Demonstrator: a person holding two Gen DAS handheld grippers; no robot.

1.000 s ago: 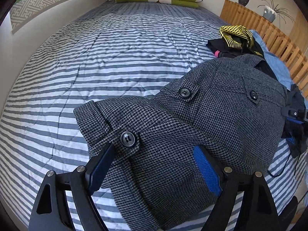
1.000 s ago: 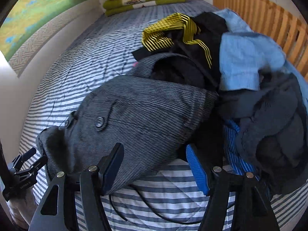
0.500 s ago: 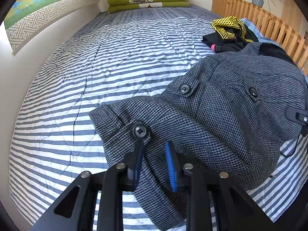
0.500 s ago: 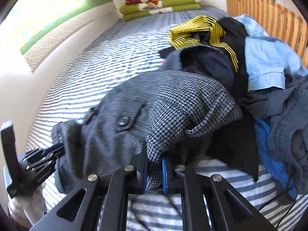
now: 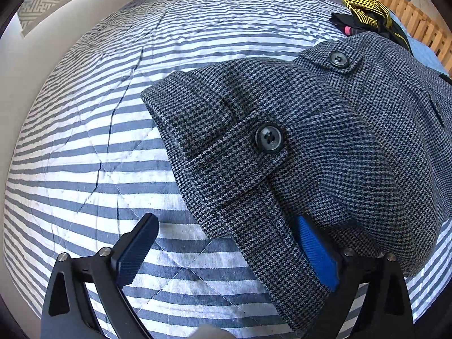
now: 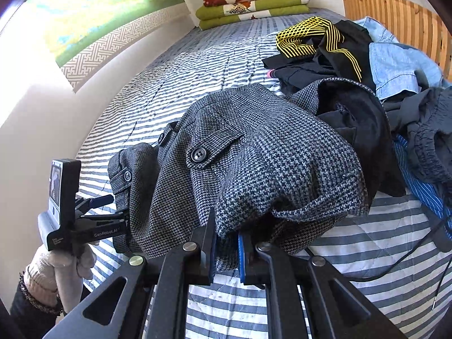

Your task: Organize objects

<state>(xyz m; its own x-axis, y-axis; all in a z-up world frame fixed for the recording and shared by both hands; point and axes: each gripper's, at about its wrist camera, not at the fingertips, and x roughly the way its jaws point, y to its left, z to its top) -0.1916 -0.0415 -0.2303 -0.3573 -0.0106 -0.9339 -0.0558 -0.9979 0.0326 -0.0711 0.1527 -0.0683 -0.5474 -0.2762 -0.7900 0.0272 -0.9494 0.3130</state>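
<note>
While the grey houndstooth coat (image 5: pixel 325 147) is lying bunched on the striped quilt (image 5: pixel 93 141), the left gripper (image 5: pixel 228 251) is standing released, its jaws spread wide with the coat's hem passing between them; one blue ribbed pad (image 5: pixel 317 250) is lying against the cloth and the other dark pad (image 5: pixel 135 250) is sitting apart over bare quilt. The right gripper (image 6: pixel 226 251) is clenching a thick fold of the same coat (image 6: pixel 254 163), the woven wool bulging up beyond its pads. To the left and far side, the quilt is stretching flat and open up to the white wall (image 6: pixel 36 118) and the stack of folded green blankets (image 6: pixel 254 5). On the right, a soft heap is crowding the wooden slatted rail (image 6: pixel 395 17): a black garment with yellow stripes (image 6: pixel 319 39), a pale blue denim shirt (image 6: pixel 401 67), and dark crumpled cloth (image 6: pixel 423 132). Round dark buttons (image 5: pixel 268 138) are fastening the coat's tabs.
</note>
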